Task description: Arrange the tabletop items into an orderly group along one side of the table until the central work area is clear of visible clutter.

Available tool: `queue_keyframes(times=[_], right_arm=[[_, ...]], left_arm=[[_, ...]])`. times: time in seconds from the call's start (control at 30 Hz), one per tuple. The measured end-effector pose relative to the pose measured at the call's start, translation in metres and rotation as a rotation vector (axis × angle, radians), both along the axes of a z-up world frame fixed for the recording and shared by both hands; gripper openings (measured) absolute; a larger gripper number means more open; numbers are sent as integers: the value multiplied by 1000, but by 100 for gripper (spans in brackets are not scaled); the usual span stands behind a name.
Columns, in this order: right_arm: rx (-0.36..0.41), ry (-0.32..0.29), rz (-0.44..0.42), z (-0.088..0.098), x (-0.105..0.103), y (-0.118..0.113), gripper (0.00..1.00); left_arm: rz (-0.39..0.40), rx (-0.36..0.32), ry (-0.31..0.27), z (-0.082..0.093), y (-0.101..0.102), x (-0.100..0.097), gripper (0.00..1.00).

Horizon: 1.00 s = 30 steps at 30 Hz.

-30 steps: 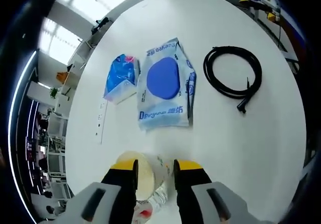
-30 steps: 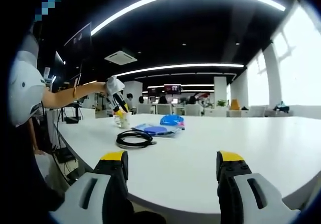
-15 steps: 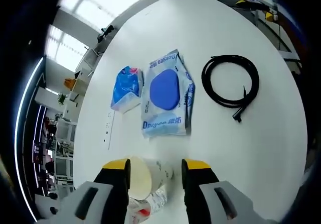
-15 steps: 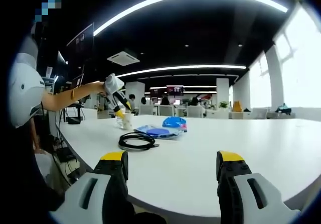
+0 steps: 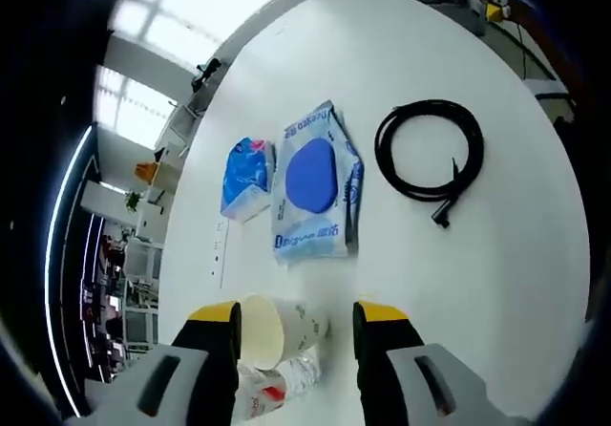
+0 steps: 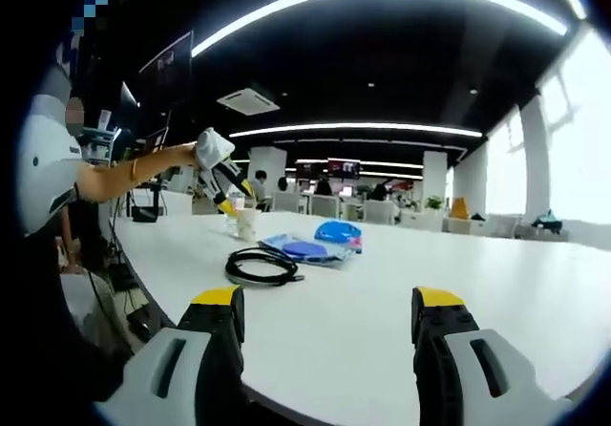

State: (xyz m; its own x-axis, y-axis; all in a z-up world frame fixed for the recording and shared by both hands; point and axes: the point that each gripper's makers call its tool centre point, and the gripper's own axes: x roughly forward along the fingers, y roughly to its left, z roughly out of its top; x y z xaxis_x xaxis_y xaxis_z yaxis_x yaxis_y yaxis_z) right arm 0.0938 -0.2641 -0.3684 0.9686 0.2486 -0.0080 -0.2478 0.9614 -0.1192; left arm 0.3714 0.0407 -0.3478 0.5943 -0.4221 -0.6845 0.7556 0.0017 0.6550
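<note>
My left gripper hangs open over a white paper cup, whose cream mouth shows between the jaws without touching them. A crumpled clear bottle lies just beside the cup. Further out on the white table lie a blue-and-white wipes pack, a small blue tissue pack and a coiled black cable. My right gripper is open and holds nothing, low over the table's near edge. From there the left gripper points down at the cup, with the cable and wipes pack nearer.
A white power strip lies flat near the table's edge beside the tissue pack. A person's arm reaches in from the left. Office chairs and desks stand far behind the table.
The left gripper's jaws have spread wider and pulled back from the cup, which stays on the table. The right gripper view has hardly shifted.
</note>
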Motion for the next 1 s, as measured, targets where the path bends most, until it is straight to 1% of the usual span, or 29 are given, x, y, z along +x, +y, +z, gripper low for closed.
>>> queue_keyframes(times=[0.17, 0.2, 0.23, 0.3, 0.43, 0.57, 0.77, 0.87, 1.0], right_arm=[[-2, 10, 21, 0, 4, 2, 68], [-3, 12, 23, 0, 5, 2, 68], [-7, 14, 25, 0, 6, 2, 68], [-13, 15, 25, 1, 8, 1, 68], [-14, 19, 29, 2, 10, 2, 68], [-19, 29, 34, -1, 14, 4, 68], [-33, 45, 48, -3, 18, 7, 68], [-36, 50, 52, -4, 22, 8, 68], [-38, 59, 61, -6, 27, 11, 67]], left_arm=[[7, -43, -31, 8, 2, -2, 47], [8, -56, -38, 10, 1, -2, 47], [16, -84, -49, 12, -1, -3, 48], [14, -93, -58, 14, -2, -3, 52], [17, -140, -85, 19, -5, -4, 52], [-1, -155, -88, 17, -10, -12, 52], [-21, -171, -138, 16, -15, -20, 52], [-29, -175, -153, 14, -16, -25, 52], [-32, -202, -174, 15, -18, -30, 52]])
